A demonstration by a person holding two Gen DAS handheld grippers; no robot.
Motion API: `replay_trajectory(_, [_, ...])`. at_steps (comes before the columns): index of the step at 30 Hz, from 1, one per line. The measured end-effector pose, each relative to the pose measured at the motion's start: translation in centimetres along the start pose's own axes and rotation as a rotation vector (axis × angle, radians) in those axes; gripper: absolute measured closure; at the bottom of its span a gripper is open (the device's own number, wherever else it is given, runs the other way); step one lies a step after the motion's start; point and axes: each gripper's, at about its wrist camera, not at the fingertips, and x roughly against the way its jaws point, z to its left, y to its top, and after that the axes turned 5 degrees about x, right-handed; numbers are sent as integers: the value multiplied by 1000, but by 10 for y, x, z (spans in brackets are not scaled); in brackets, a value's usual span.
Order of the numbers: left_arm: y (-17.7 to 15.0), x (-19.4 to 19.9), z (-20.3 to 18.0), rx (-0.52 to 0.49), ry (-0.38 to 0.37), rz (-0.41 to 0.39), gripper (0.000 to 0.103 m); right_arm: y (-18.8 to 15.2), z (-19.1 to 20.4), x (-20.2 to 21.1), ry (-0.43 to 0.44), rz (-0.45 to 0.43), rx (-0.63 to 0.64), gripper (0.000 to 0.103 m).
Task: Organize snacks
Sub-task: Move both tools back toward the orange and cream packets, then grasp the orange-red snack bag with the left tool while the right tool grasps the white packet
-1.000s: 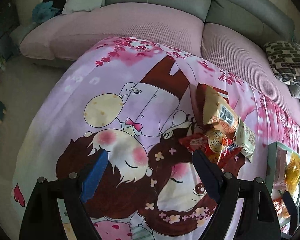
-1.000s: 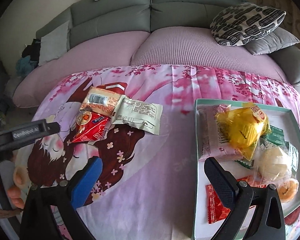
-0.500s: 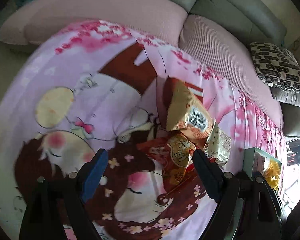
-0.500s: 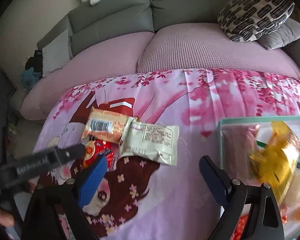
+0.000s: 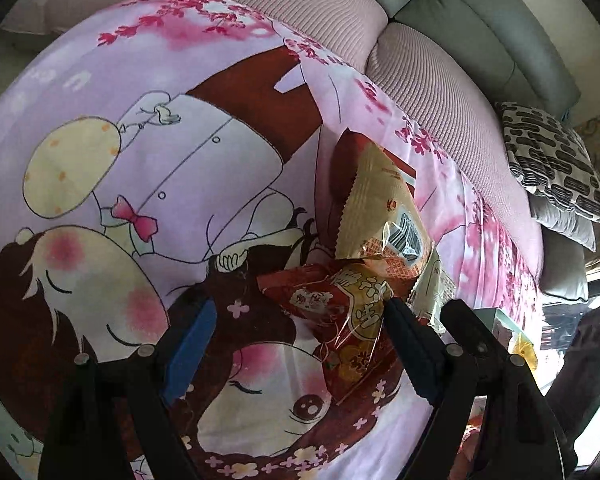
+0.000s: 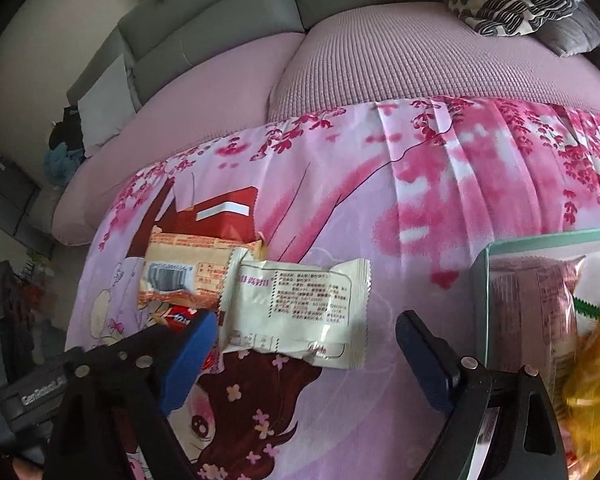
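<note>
My left gripper (image 5: 296, 332) jaws wide apart, nothing clamped, red snack packet (image 5: 340, 312) lying between fingers on cartoon blanket (image 5: 140, 160). Orange packet (image 5: 384, 208) just past red one, overlapping it. My right gripper (image 6: 304, 344) jaws just been closing a bit, not gripping anything, white packet (image 6: 300, 308) between tips. Green tray (image 6: 480, 272) with sorted snacks right of white packet.

Black plastic tongs (image 5: 298, 344) with blue fingertips (image 6: 186, 354), silver screws, white lettering on one side.
</note>
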Motion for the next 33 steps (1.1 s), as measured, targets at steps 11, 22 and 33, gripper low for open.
replay_trajectory(11, [-1, 3, -2, -14, 24, 9, 17, 2, 17, -19, -78, 35, 76, 11])
replay_trajectory(22, [-4, -1, -5, -37, 40, 15, 17, -2, 25, -28, -191, 41, 143, 27])
replay_trajectory(33, [-13, -15, -22, -115, 127, 3, 32, -18, 13, -13, -203, 22, 129, 53])
